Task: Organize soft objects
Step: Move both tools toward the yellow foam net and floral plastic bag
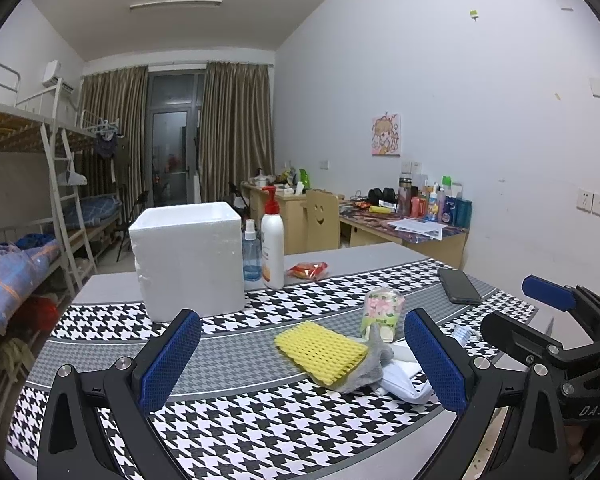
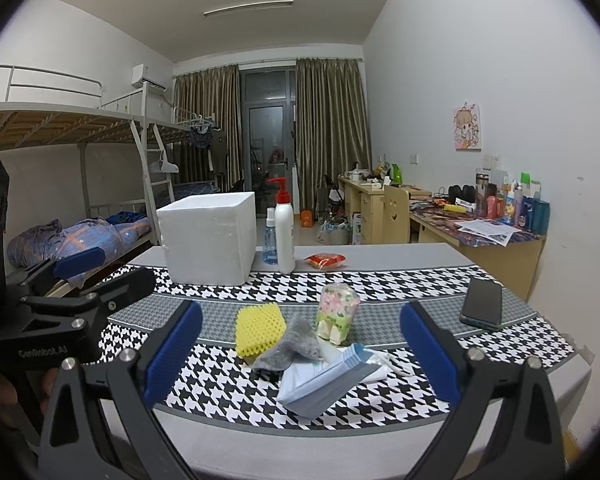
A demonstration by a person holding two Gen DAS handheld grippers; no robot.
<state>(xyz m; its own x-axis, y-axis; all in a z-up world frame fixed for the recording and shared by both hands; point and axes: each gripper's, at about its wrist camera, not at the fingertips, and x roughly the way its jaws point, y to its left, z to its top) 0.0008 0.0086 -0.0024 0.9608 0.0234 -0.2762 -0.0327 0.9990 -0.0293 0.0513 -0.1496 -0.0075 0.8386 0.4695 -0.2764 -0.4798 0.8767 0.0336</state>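
Observation:
A pile of soft things lies on the houndstooth table mat: a yellow foam net (image 1: 319, 352) (image 2: 259, 329), a grey cloth (image 1: 367, 368) (image 2: 292, 350), a floral plastic bag (image 1: 383, 310) (image 2: 337, 311) and a pack of blue-white tissues (image 2: 328, 380) (image 1: 404, 380). A white foam box (image 1: 190, 258) (image 2: 209, 238) stands behind them to the left. My left gripper (image 1: 302, 364) is open and empty, just short of the pile. My right gripper (image 2: 300, 354) is open and empty, also facing the pile. Each gripper shows at the edge of the other's view.
A blue spray bottle (image 1: 251, 256) (image 2: 270, 242) and a white pump bottle (image 1: 272, 240) (image 2: 285, 228) stand right of the box. A red snack packet (image 1: 307, 270) (image 2: 325, 260) lies beyond. A black phone (image 1: 459, 286) (image 2: 482, 304) lies at the right. Bunk bed left, desks right.

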